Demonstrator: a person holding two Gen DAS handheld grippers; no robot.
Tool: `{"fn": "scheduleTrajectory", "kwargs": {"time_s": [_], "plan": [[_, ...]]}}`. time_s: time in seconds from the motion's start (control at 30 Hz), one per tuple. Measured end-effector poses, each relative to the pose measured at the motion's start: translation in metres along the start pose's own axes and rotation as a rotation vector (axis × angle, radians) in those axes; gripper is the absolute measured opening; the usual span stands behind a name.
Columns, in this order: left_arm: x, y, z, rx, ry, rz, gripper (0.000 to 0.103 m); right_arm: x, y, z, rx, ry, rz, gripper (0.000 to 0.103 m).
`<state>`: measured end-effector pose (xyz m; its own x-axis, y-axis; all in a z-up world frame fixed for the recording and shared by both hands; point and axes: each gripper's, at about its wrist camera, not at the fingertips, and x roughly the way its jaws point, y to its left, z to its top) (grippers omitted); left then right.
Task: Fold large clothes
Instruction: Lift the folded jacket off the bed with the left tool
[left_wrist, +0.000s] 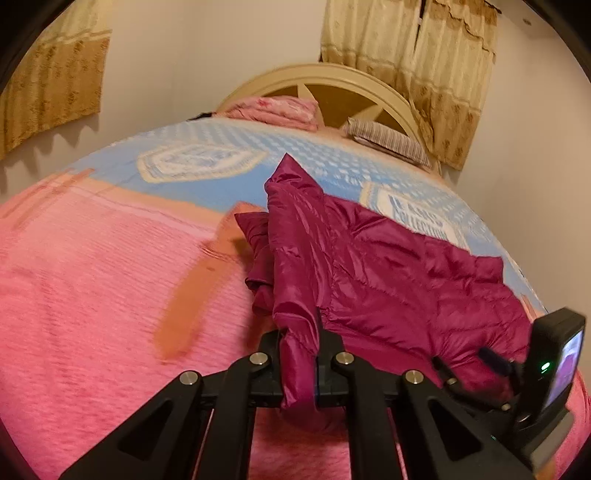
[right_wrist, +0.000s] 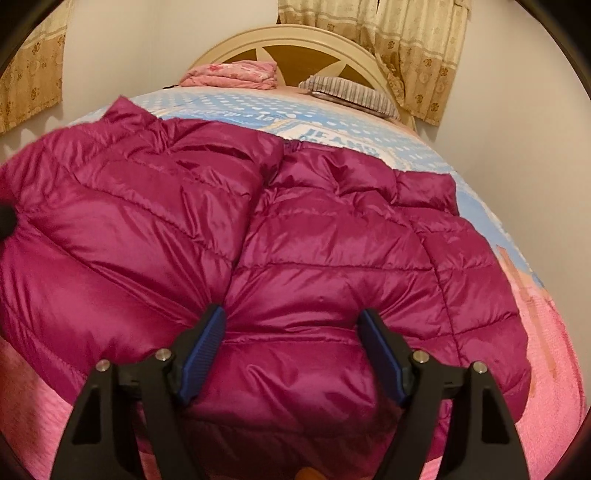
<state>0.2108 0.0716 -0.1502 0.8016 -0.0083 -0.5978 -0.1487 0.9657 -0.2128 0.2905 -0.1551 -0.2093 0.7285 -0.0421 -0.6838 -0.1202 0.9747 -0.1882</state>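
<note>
A shiny magenta quilted puffer jacket (left_wrist: 388, 266) lies spread on the bed, with one side lifted into a standing fold. My left gripper (left_wrist: 299, 347) is shut on the jacket's near edge, and the fabric hangs out pinched between its black fingers. In the right wrist view the jacket (right_wrist: 295, 240) fills most of the frame. My right gripper (right_wrist: 291, 321) stands open over its near hem. Its blue pads (right_wrist: 207, 347) sit wide apart on either side of a puffy bulge of the hem. The right gripper's camera body (left_wrist: 554, 362) shows at the right edge of the left view.
The bed has a pink cover (left_wrist: 92, 277) at the near end and a blue patterned blanket (left_wrist: 207, 147) beyond. A folded pink cloth (left_wrist: 277, 110) and a striped pillow (left_wrist: 388, 142) lie by the cream headboard (left_wrist: 332, 74). Walls and curtains (left_wrist: 443, 74) close in behind.
</note>
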Motion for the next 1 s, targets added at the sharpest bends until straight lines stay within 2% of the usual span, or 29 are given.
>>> {"fn": "scheduleTrajectory", "kwargs": {"time_s": [0.2,0.27,0.33,0.37,0.47,0.57,0.67,0.83,1.0], "plan": [[-0.037,0.02,0.024,0.051,-0.078,0.092,0.006,-0.013,0.066,0.005,-0.12,-0.038,0.051,0.078],[-0.048,0.016,0.032,0.091,-0.112,0.104,0.006,-0.02,0.073,0.007,-0.121,-0.042,0.124,0.078],[-0.052,0.005,0.041,0.148,-0.142,0.105,0.006,-0.031,0.065,0.007,-0.097,-0.043,0.195,0.076],[-0.054,-0.004,0.042,0.178,-0.159,0.106,0.006,-0.04,0.054,0.006,-0.082,-0.053,0.227,0.076],[-0.057,-0.035,0.049,0.257,-0.187,0.066,0.006,-0.064,0.011,0.002,-0.035,-0.103,0.244,0.077],[-0.056,-0.077,0.051,0.339,-0.212,0.023,0.006,-0.072,-0.045,-0.004,0.052,-0.113,0.204,0.082],[-0.053,-0.117,0.044,0.416,-0.224,-0.02,0.006,-0.064,-0.103,-0.013,0.129,-0.087,0.101,0.084],[-0.033,-0.171,0.024,0.513,-0.192,-0.084,0.006,-0.045,-0.186,-0.026,0.263,-0.025,-0.005,0.084],[-0.009,-0.206,-0.002,0.574,-0.123,-0.123,0.006,-0.041,-0.224,-0.045,0.326,0.014,-0.053,0.084]]}}
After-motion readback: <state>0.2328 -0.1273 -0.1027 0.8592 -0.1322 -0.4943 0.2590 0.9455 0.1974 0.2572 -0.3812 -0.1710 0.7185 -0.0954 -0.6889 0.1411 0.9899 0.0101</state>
